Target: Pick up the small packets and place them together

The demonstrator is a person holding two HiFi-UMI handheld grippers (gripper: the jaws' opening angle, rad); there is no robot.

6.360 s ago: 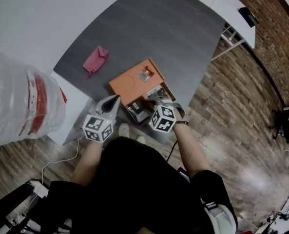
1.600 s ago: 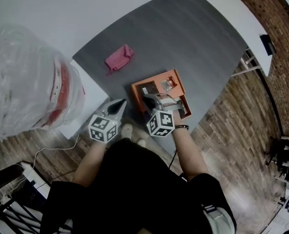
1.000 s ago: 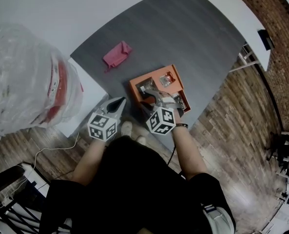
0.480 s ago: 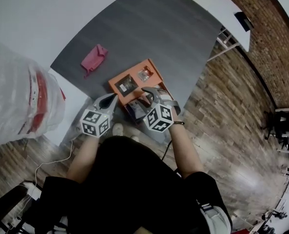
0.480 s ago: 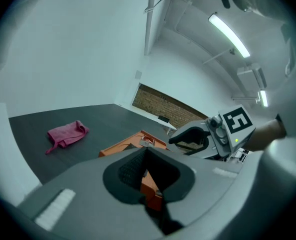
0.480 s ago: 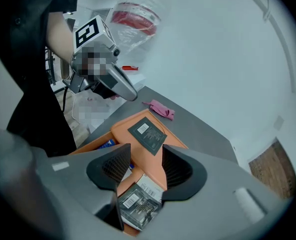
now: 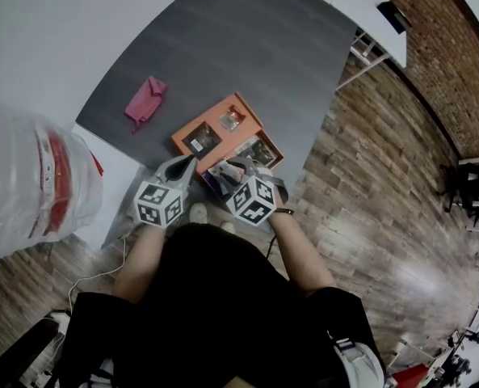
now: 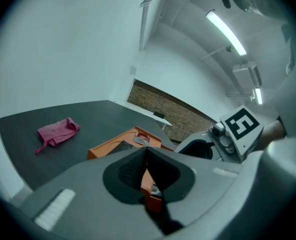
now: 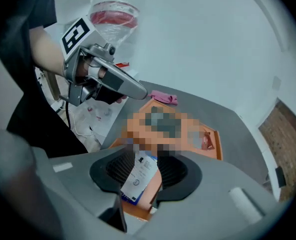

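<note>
One white packet point(image 9: 139, 176), blue bottom edge, small dark print, tilted

A pink cloth point(image 7: 144, 101) lies on the dark grey surface point(image 7: 247, 47) well beyond the left tongs point(image 7: 187, 163). A clear plastic bag point(image 7: 29, 176) bulges to their left; wood flooring point(image 7: 368, 176) spreads right of the right tongs point(image 7: 244, 165).

Colours | table point(image 7: 247, 39) reads dark grey | tray point(image 7: 208, 121): orange | cloth point(image 7: 144, 102): pink | packet point(image 9: 140, 176): white, blue edge, black print | left gripper point(image 7: 186, 164), right gripper point(image 7: 245, 166): grey shells, black ribbed pads (cubes point(image 7: 160, 204) carry black-on-white squares) | floor point(image 7: 368, 176): brown planks | wall point(image 7: 441, 47): red-brown brick | bag point(image 7: 37, 176): clear, red band | person's top point(image 7: 215, 297): black
</note>
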